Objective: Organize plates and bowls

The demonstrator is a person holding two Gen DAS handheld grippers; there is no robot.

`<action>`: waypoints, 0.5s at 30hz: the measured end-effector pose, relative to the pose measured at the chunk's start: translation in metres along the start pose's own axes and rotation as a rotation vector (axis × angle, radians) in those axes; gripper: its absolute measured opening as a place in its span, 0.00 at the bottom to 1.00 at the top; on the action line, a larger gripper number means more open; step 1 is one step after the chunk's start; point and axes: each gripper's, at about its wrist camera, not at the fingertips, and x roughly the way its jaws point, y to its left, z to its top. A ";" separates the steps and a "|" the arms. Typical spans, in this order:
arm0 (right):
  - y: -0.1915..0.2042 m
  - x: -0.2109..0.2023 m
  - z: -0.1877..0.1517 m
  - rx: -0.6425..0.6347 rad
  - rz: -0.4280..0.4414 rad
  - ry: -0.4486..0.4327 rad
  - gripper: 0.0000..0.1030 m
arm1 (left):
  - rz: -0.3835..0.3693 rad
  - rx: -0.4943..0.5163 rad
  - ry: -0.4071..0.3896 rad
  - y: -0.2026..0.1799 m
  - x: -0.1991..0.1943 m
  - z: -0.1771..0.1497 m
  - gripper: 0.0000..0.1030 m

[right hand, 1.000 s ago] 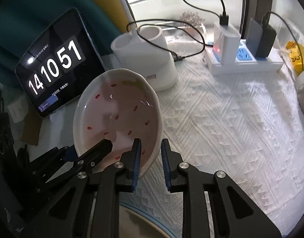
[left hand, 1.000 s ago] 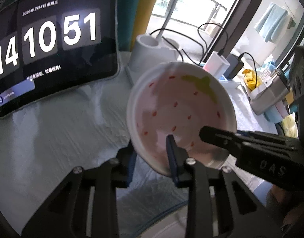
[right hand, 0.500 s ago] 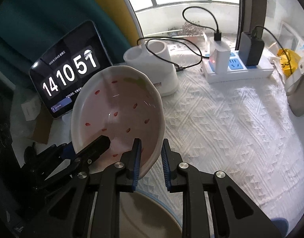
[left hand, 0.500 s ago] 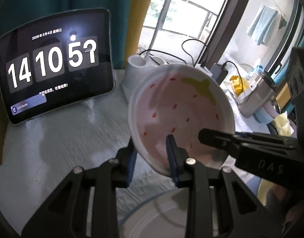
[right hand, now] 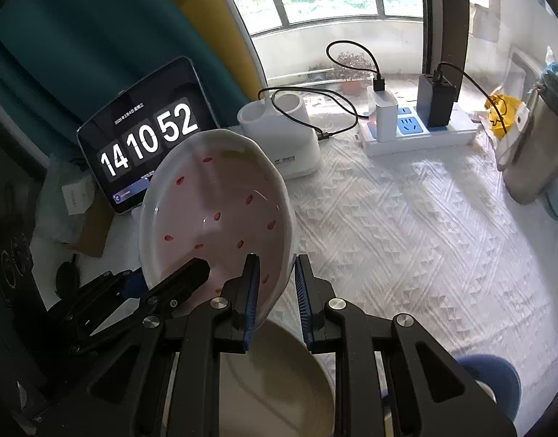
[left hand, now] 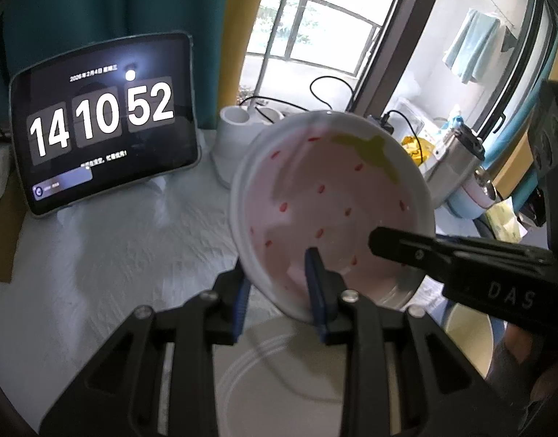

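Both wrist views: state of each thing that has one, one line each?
strawberry bowl: lifted off the table, tilted, gripped at its rim by both grippers
left gripper: shut on the bowl's rim
right gripper: shut on the bowl's rim
plate: lying flat on the table below the bowl
tablet: on, propped up, showing a clock
power strip: two chargers plugged in

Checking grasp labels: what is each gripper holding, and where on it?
Both hold the strawberry-pattern bowl by its rim: left gripper at the near edge, right gripper at the bowl's opposite edge.
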 end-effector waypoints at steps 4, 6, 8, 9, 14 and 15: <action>0.001 -0.010 -0.007 -0.005 0.007 -0.008 0.21 | 0.002 0.009 -0.009 -0.005 -0.011 -0.005 0.29; 0.001 -0.014 -0.011 -0.004 0.010 -0.012 0.21 | 0.002 0.013 -0.014 -0.008 -0.015 -0.007 0.29; 0.000 -0.019 -0.013 -0.003 0.011 -0.016 0.21 | 0.000 0.020 -0.021 -0.013 -0.019 -0.008 0.29; 0.000 -0.021 -0.015 -0.003 0.011 -0.018 0.21 | -0.001 0.022 -0.022 -0.015 -0.021 -0.009 0.29; -0.005 -0.031 -0.021 -0.001 0.010 -0.024 0.21 | -0.006 0.034 -0.025 -0.025 -0.025 -0.013 0.29; -0.007 -0.034 -0.022 -0.001 0.010 -0.027 0.21 | -0.008 0.037 -0.026 -0.027 -0.026 -0.014 0.29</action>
